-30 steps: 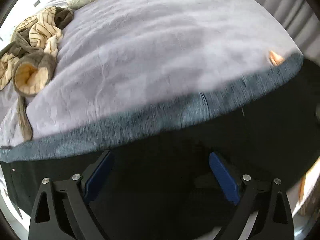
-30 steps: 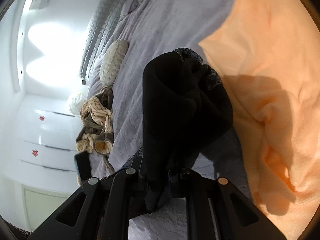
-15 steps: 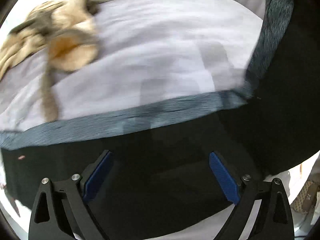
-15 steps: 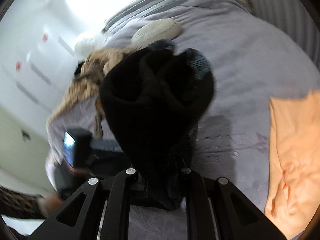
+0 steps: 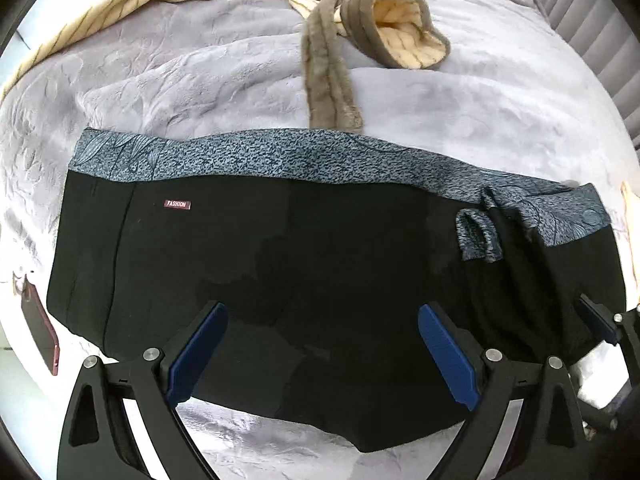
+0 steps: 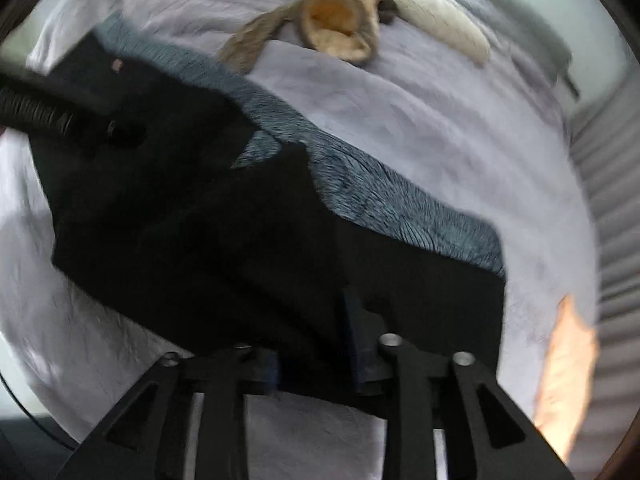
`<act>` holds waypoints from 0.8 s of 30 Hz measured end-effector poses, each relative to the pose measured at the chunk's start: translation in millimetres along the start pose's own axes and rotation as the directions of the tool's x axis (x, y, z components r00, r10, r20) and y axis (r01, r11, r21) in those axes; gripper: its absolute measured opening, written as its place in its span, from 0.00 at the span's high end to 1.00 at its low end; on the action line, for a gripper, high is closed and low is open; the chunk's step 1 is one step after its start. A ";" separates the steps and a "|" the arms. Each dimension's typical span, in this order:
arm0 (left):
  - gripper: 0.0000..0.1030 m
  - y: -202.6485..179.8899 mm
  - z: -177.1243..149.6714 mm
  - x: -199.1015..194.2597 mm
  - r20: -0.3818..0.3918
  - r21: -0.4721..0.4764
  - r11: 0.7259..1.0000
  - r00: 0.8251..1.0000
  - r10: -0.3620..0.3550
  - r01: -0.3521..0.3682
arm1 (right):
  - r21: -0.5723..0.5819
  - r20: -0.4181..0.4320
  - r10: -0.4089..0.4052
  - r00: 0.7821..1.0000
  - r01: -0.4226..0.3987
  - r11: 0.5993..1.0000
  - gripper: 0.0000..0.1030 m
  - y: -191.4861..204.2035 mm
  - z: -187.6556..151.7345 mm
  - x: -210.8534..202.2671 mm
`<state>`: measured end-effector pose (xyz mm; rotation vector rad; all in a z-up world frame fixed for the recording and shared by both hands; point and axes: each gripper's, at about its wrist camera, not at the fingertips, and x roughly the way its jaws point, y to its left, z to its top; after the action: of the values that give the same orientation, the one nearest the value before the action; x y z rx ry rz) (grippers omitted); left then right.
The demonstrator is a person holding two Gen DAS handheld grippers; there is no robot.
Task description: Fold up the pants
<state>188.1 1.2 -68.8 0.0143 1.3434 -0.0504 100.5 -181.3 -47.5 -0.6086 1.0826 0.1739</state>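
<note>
Black pants [image 5: 304,264] with a grey patterned waistband [image 5: 280,156] lie folded and flat on the lilac bedspread [image 5: 460,96]. A small FASHION label [image 5: 178,204] shows near their left side. My left gripper [image 5: 320,340] is open, its blue pads spread wide just above the pants' near edge, holding nothing. My right gripper [image 6: 314,354] is at the pants' [image 6: 224,216] right near edge; its jaws are partly apart with black cloth lying between them. The right gripper also shows at the right edge of the left wrist view [image 5: 600,324].
A cream striped robe with brown trim [image 5: 376,20] is heaped at the back of the bed, its belt [image 5: 328,80] reaching to the waistband. A phone [image 5: 40,324] lies at the bed's left edge. An orange cloth [image 6: 568,368] lies at the right.
The right gripper carried the bunched pants leg over and laid it down on the pants, then loosened its jaws. The left gripper swung left along the pants and stayed open.
</note>
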 end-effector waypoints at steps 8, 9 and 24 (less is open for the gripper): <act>0.06 -52.9 22.7 -23.9 -0.022 0.059 0.968 0.969 -0.244 0.245 | 0.529 0.154 0.470 0.869 -0.474 0.704 0.48 -92.7 -50.9 -37.7; 0.06 -61.0 23.8 -25.9 -0.025 0.069 0.960 0.962 -0.272 0.273 | 0.642 0.217 0.529 0.820 -0.528 0.555 0.48 -110.9 -67.7 -27.2; 0.63 -138.9 23.2 0.5 -0.177 0.148 0.912 0.917 -0.357 0.383 | 0.841 0.498 0.540 0.679 -0.531 -0.108 0.94 -157.3 -128.0 53.5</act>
<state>204.6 -138.5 -61.4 -0.0875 1.4700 -0.5029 92.8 -388.9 -75.8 1.1664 1.1344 0.1344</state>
